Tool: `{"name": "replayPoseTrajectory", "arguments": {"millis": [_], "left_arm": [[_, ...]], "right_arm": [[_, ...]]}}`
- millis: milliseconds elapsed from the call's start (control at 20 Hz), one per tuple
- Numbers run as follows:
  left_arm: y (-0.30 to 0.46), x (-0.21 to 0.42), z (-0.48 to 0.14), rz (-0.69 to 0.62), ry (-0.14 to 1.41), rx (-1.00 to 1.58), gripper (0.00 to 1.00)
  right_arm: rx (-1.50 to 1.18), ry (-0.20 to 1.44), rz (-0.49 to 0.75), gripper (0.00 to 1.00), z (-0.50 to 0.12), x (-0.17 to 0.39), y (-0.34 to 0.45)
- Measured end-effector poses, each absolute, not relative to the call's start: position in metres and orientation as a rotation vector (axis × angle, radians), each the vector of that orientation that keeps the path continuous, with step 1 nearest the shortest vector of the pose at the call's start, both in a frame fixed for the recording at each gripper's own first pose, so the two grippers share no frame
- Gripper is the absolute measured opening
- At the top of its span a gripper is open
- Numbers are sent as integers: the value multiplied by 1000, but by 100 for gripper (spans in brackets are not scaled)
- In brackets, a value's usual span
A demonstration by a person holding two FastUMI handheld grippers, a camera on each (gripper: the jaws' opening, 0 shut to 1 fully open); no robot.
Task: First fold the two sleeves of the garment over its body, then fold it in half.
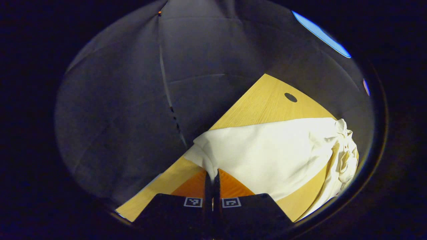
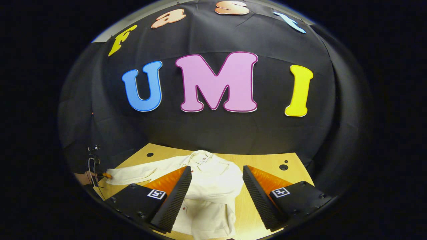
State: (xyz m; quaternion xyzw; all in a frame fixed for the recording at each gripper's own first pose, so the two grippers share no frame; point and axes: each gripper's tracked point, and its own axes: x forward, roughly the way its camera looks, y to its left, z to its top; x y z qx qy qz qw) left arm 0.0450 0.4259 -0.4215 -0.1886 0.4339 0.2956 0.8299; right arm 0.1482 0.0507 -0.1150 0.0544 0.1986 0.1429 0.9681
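Over on the left, the left claw (image 1: 212, 176) is pressed together on the cuff of the sleeve (image 1: 203, 156) — both fingers pinch the cloth right at its end, just above the counter (image 1: 267, 100). From the right gripper view that same sleeve (image 2: 133, 175) runs out flat to the far left, where a hand (image 2: 85, 176) shows at the edge. So this looks like the first sleeve fold, just about to be carried.

To do it well, I'd lift only enough to clear the wood and swing the cuff in across the chest, keeping the sleeve taut so it lies flat instead of twisting.

In the middle the garment (image 2: 213, 186) lies collar far, body towards the near edge, with the other sleeve already lying across the body.

On the right, the right claw (image 2: 217, 196) hangs spread wide above the body, touching nothing — it could pin the shoulder while the sleeve comes over.
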Motion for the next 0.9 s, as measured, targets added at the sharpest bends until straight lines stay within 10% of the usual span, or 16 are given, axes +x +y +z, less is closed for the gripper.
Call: {"name": "replayPoseTrajectory", "arguments": {"millis": [350,900], "left_arm": [[363,126,-313,507,681,-255,6],[44,257,-234,3,517,-227,6]], "right_arm": [[158,445,184,98,-143,155,11],[188,458,-12,98,-177,152,-82]]}}
